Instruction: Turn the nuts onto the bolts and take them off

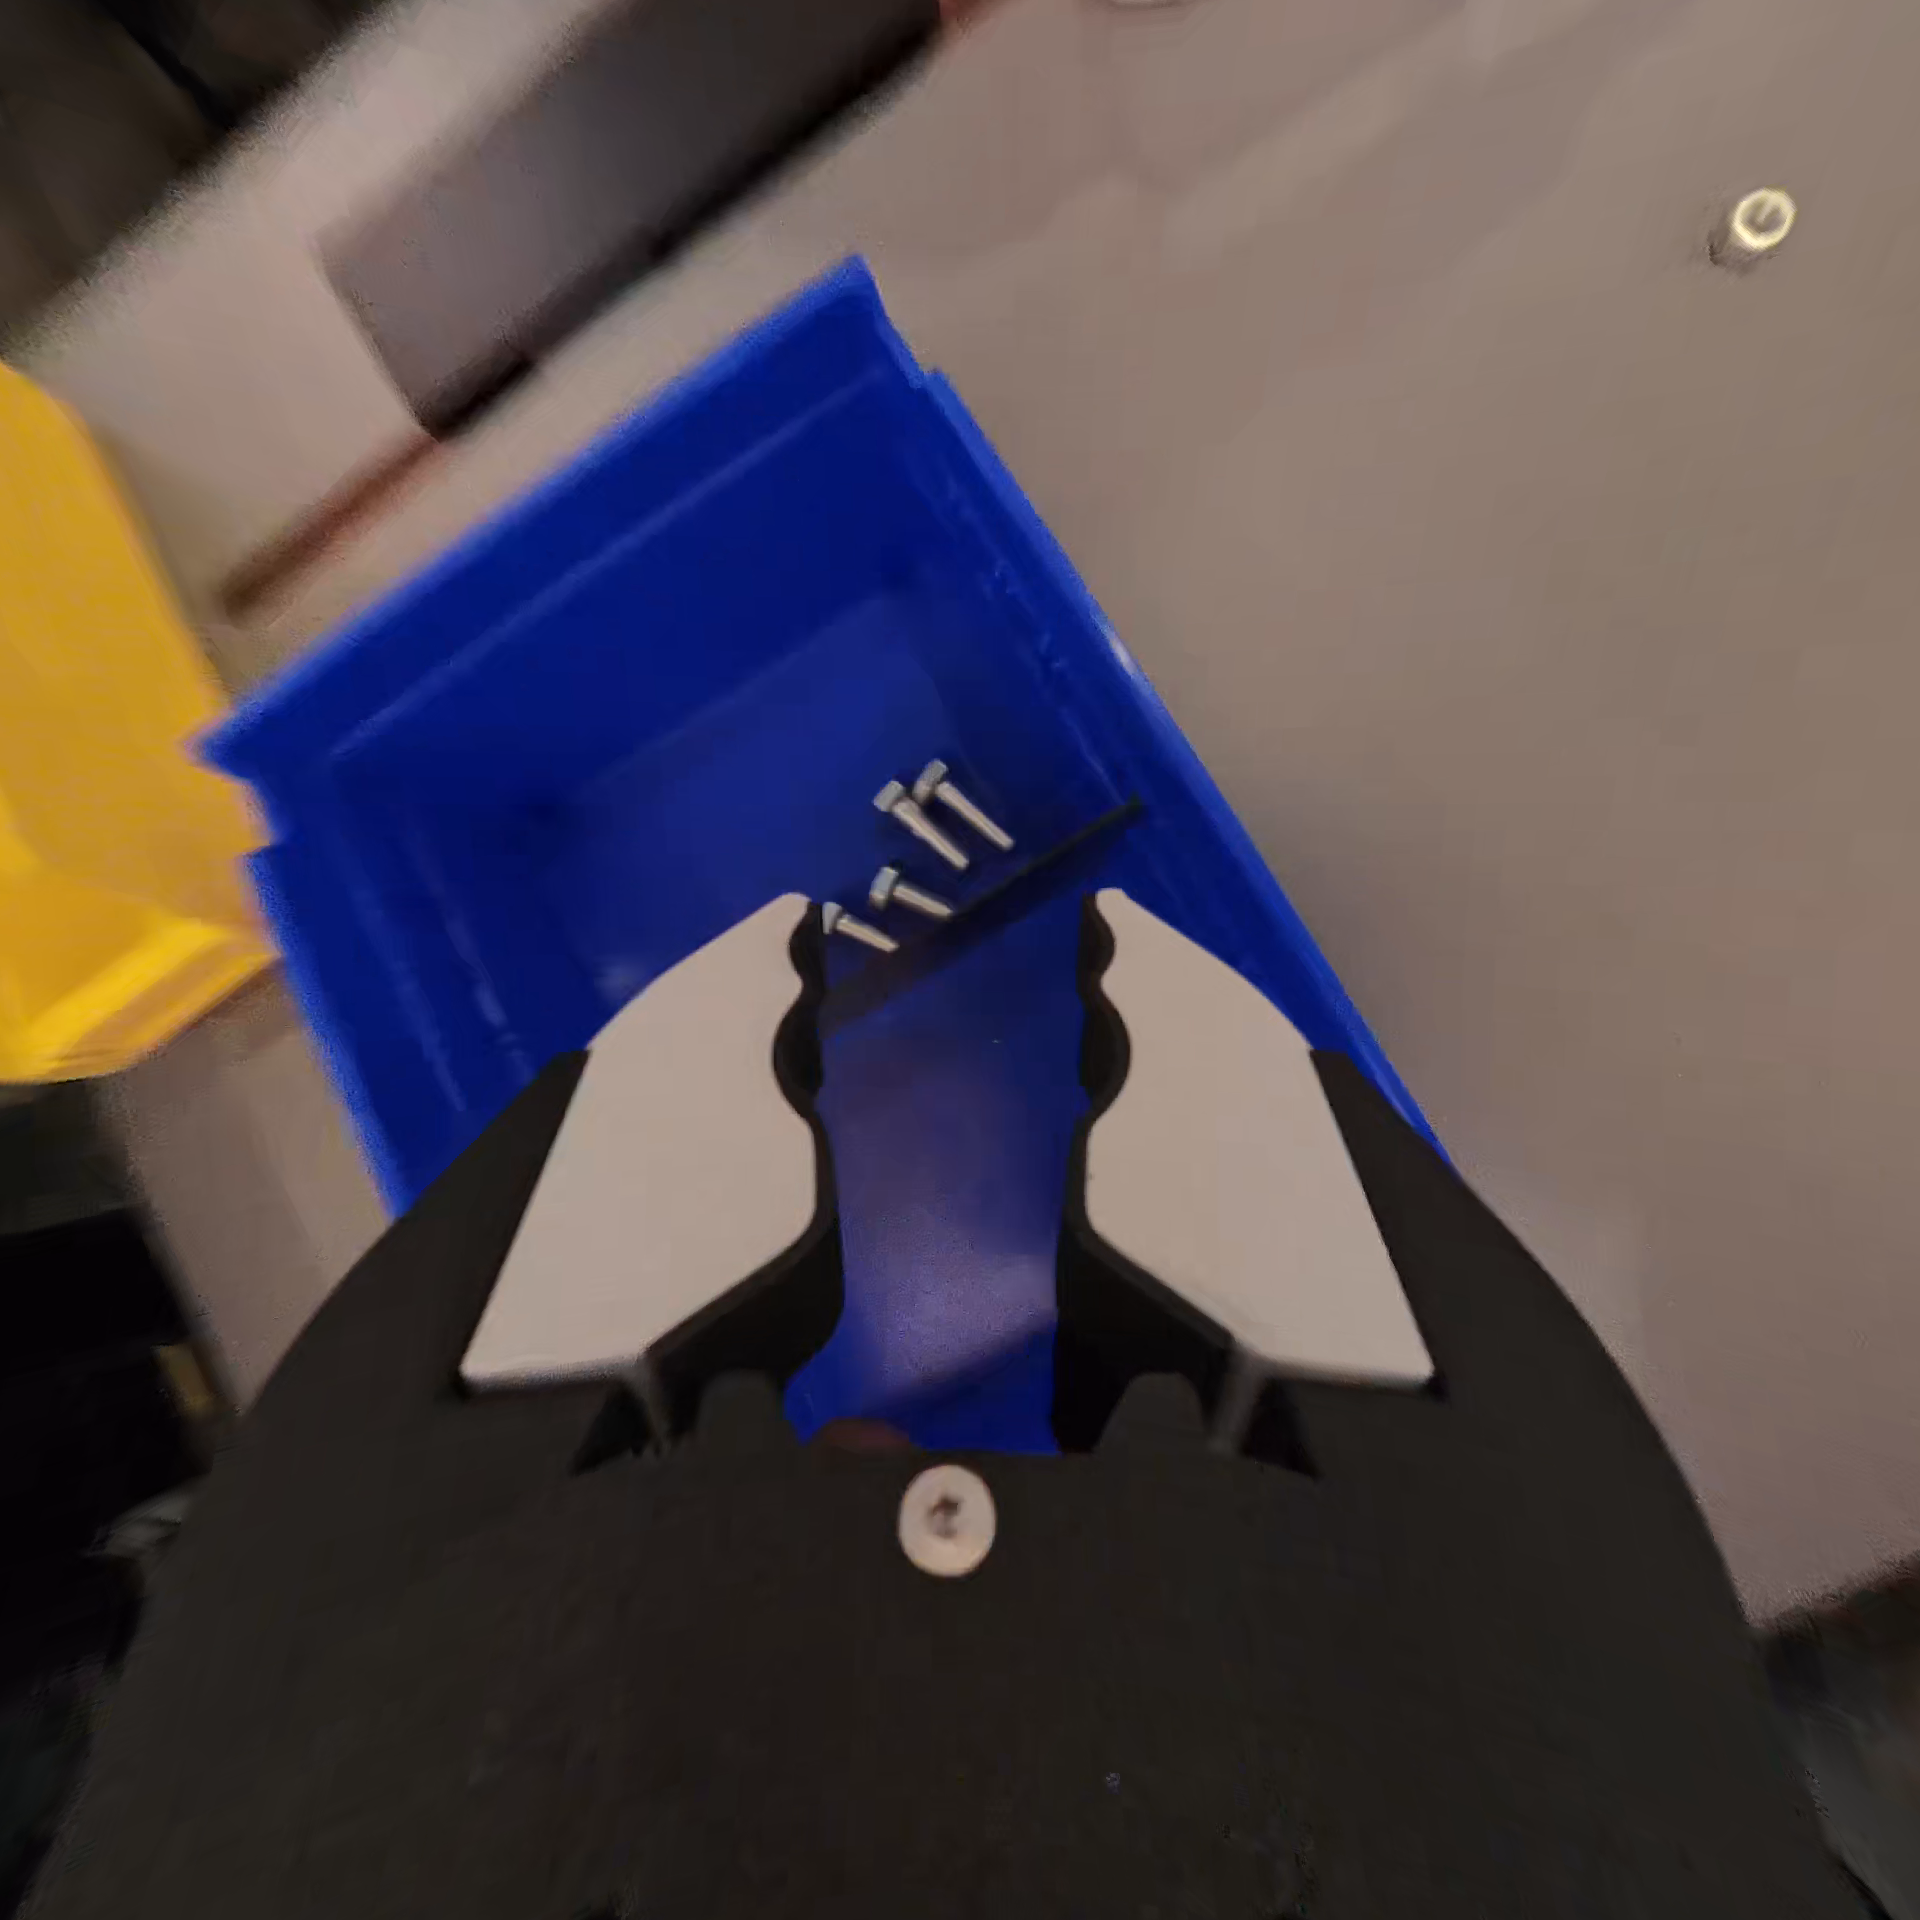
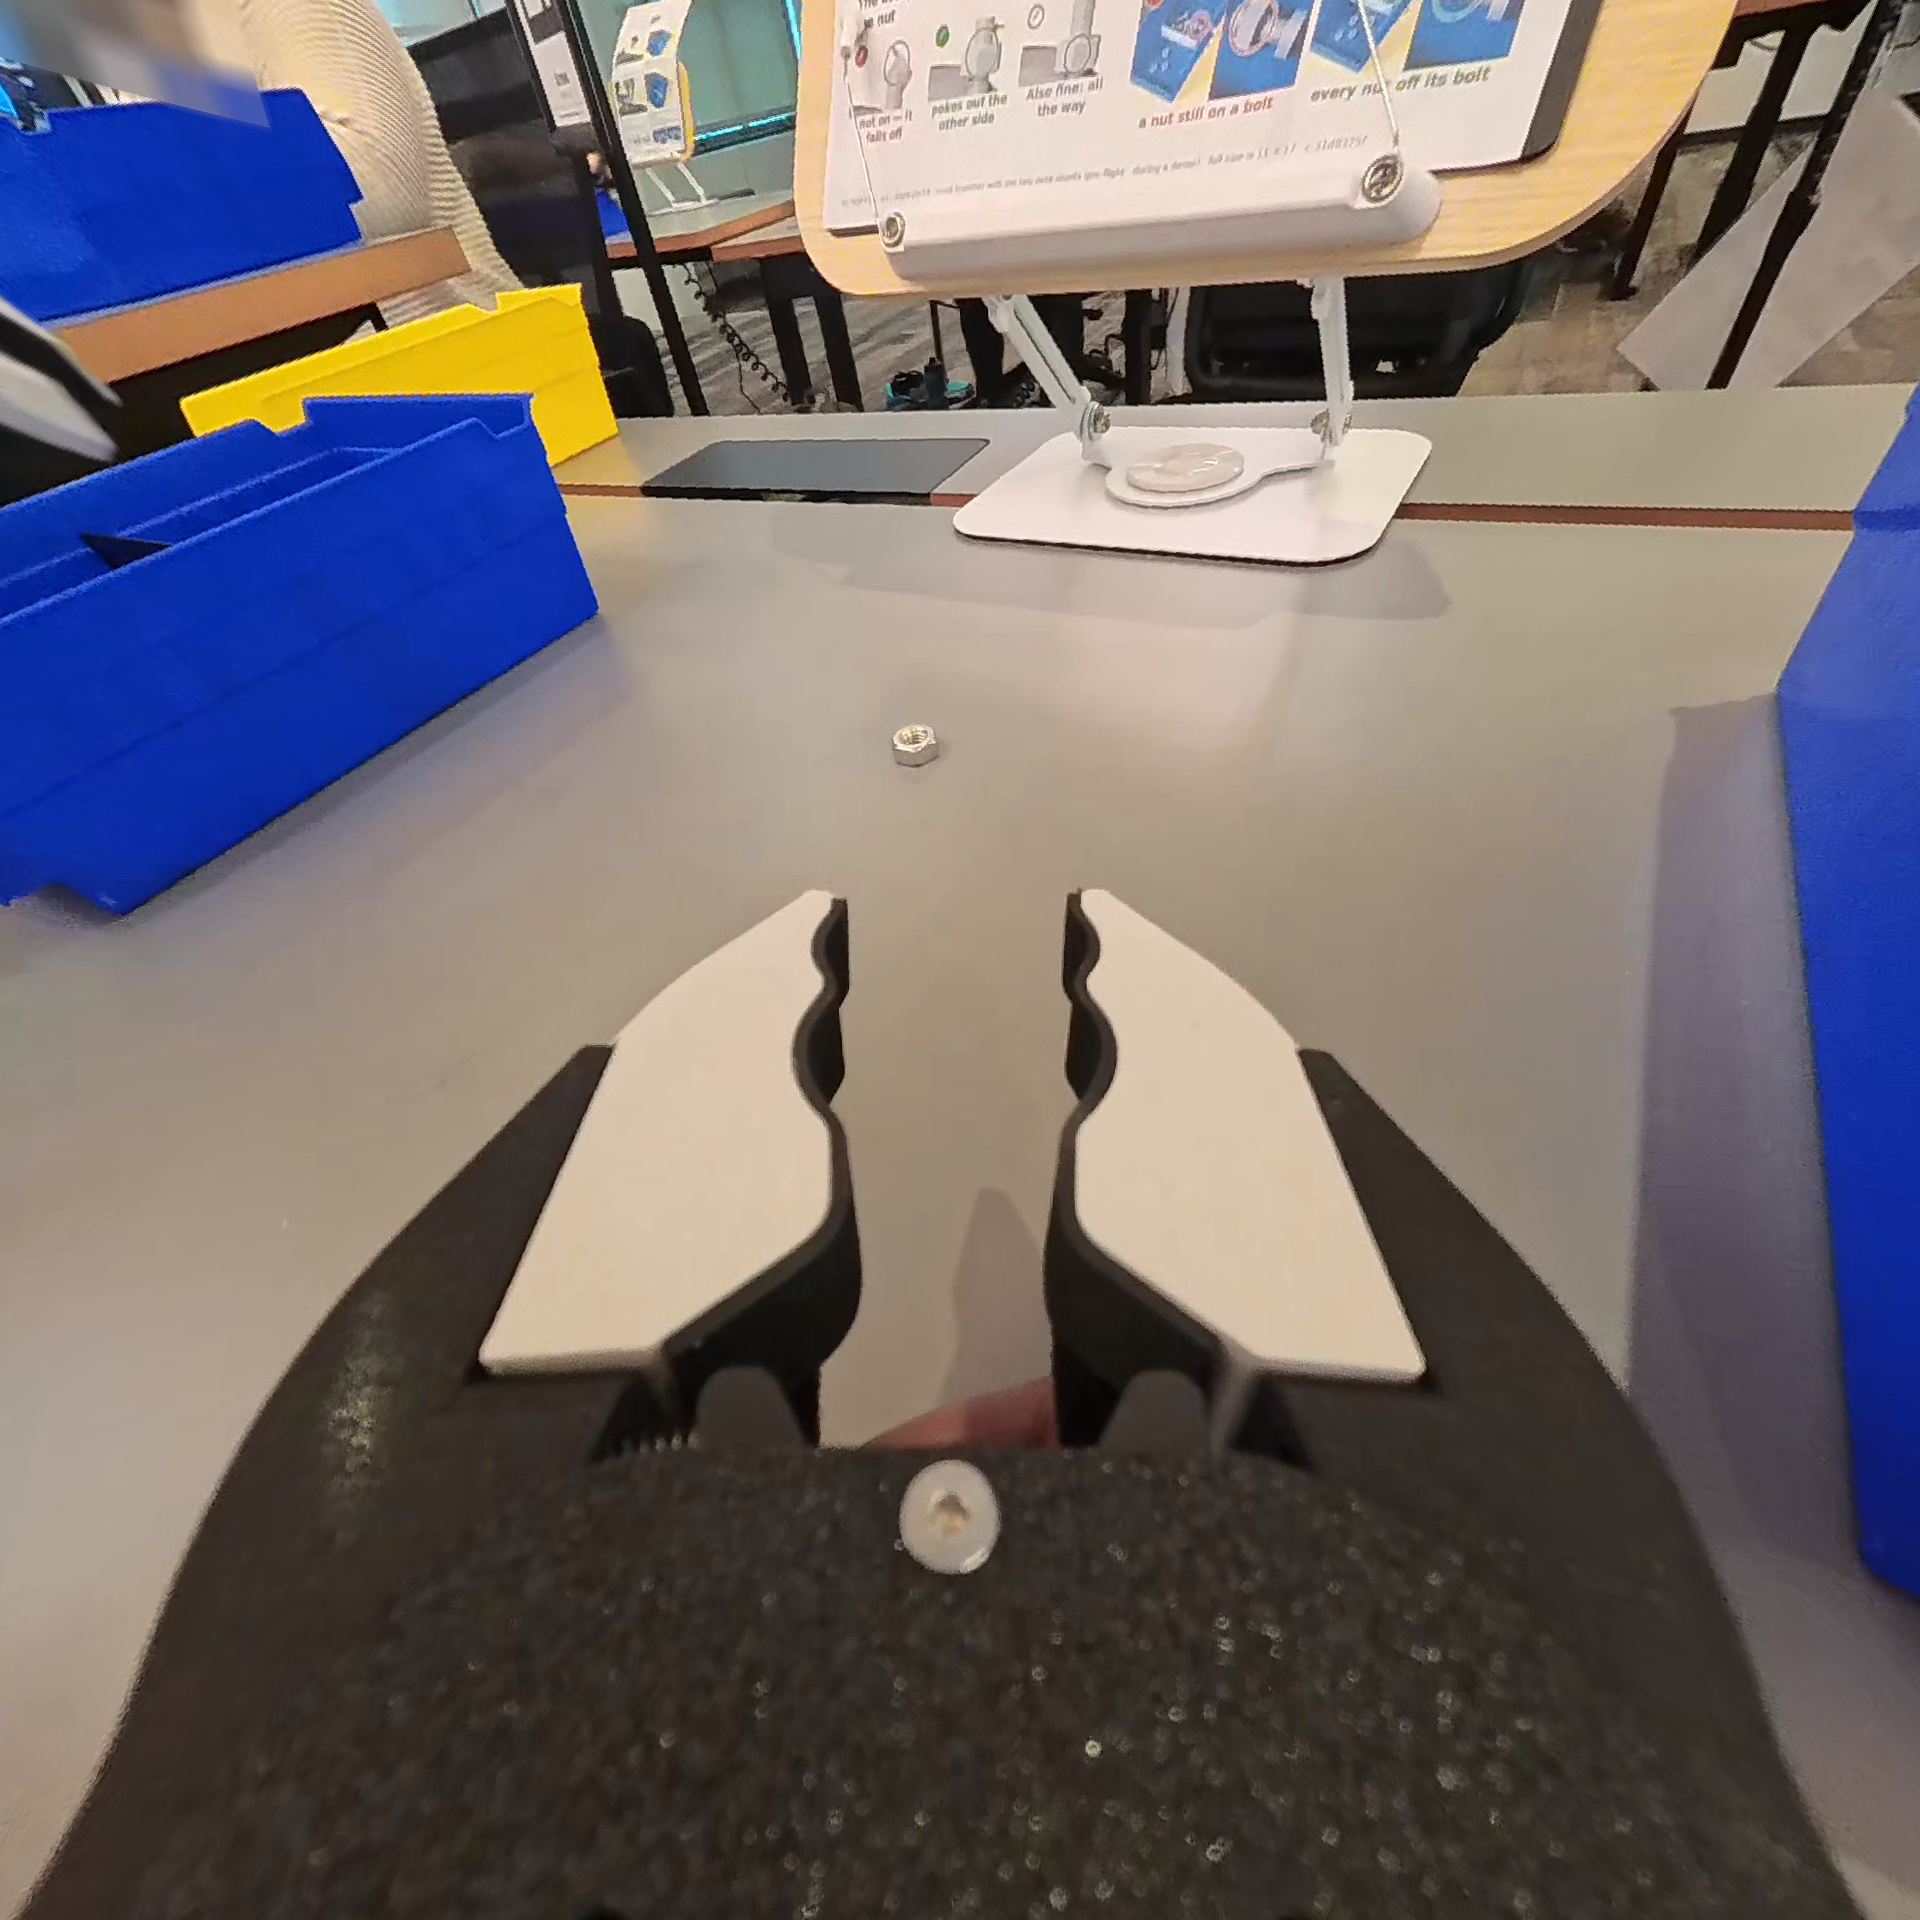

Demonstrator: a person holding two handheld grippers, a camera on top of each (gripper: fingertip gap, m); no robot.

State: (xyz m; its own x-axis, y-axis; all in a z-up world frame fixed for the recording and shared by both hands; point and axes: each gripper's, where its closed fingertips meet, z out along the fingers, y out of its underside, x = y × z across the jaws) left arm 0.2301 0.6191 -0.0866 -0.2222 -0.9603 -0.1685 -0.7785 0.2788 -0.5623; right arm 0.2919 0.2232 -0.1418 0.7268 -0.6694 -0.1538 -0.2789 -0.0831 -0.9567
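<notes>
1. Left gripper (image 1: 948, 909): jaws apart, empty, hovering over blue bin (image 1: 582, 665).
2. Bolts (image 1: 925, 852) in that bin, at 12 o'clock off the fingertips, beside a black divider (image 1: 1039, 868).
3. Right gripper (image 2: 956, 904): jaws apart, empty, above grey table (image 2: 1351, 831).
4. Nut (image 2: 915, 745) lying on the table at 12 o'clock, well apart from the tips.
5. Yellow bin (image 2: 468, 353) at 10 o'clock; white stand (image 2: 1195, 488) at 1 o'clock.

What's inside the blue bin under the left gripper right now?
Four loose bolts lie on the floor of the blue bin beside a thin black divider. The left gripper, open, hides the bin's near end.
</notes>
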